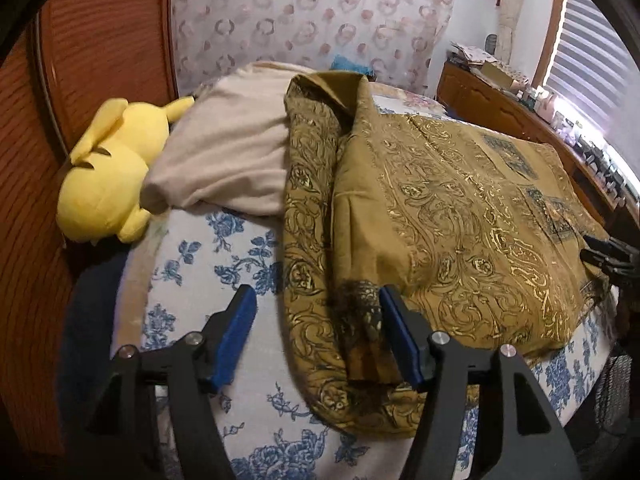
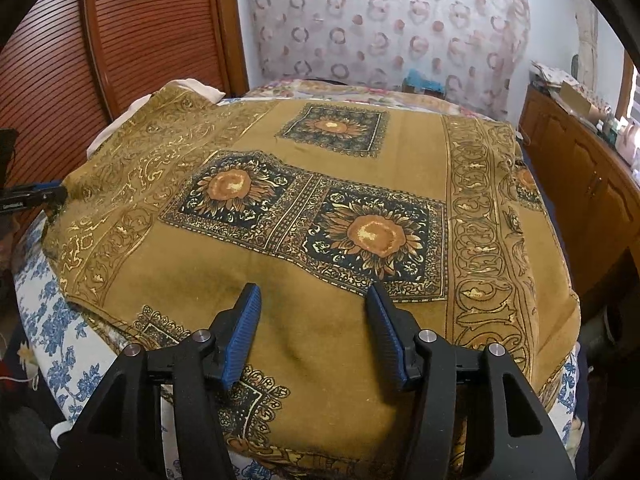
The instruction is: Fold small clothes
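Observation:
A mustard cloth (image 2: 320,152) with gold scrollwork and dark sunflower squares lies spread over the bed, its left side bunched into a long fold (image 1: 316,200). In the left wrist view my left gripper (image 1: 316,306) stands open over the cloth's near left edge. Its right finger (image 1: 396,332) is against the fold and its left finger is over bare sheet. My right gripper (image 2: 312,302) is open just above the cloth's near middle, with nothing pinched. Each gripper shows in the other's view: the right gripper (image 1: 604,254) at the cloth's right edge, the left gripper (image 2: 36,196) at its left corner.
A yellow plush toy (image 1: 108,168) and a beige cloth (image 1: 224,160) lie at the bed's far left. The blue floral sheet (image 1: 224,264) shows around the mustard cloth. A wooden slatted door (image 2: 152,32) stands on the left and a cluttered wooden dresser (image 2: 580,168) on the right.

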Action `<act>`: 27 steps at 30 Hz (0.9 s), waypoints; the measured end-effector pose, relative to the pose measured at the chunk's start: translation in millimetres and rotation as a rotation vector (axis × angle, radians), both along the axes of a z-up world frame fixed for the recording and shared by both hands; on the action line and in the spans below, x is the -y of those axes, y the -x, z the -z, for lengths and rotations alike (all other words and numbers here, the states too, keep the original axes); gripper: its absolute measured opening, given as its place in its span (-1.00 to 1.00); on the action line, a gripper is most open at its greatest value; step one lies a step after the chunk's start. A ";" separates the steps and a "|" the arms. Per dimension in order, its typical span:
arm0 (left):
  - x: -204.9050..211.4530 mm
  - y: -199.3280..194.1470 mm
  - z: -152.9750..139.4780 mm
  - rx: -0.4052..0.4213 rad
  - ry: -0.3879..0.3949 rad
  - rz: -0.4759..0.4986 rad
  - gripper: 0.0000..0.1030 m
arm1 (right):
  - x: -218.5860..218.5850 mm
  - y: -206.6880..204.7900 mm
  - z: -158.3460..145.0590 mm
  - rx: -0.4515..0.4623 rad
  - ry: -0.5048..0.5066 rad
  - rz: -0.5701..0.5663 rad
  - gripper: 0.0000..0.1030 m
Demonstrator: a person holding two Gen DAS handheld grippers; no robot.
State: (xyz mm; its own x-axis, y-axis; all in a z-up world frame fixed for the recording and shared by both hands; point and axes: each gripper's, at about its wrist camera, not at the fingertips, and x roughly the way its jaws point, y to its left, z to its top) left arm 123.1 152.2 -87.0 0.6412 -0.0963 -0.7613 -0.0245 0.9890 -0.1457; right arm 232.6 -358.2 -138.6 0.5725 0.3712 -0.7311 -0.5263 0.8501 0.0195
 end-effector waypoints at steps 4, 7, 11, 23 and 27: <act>2.0 -5.3 4.1 -0.015 0.027 0.005 0.23 | 2.3 -0.1 -0.8 -0.001 -0.009 0.003 0.09; 5.0 -8.7 7.6 -0.023 0.011 0.004 0.23 | 2.2 0.2 -0.6 -0.001 -0.012 0.003 0.09; 6.9 -9.0 7.7 -0.019 0.015 0.015 0.07 | 2.6 0.3 -0.6 -0.002 -0.016 0.003 0.09; 69.4 -6.3 -57.7 0.137 0.010 0.218 -0.99 | 6.3 0.4 -0.9 -0.007 -0.043 0.004 0.09; 100.2 -18.7 -80.5 0.168 0.011 0.289 -0.99 | 10.0 0.8 -5.0 -0.004 -0.055 0.015 0.09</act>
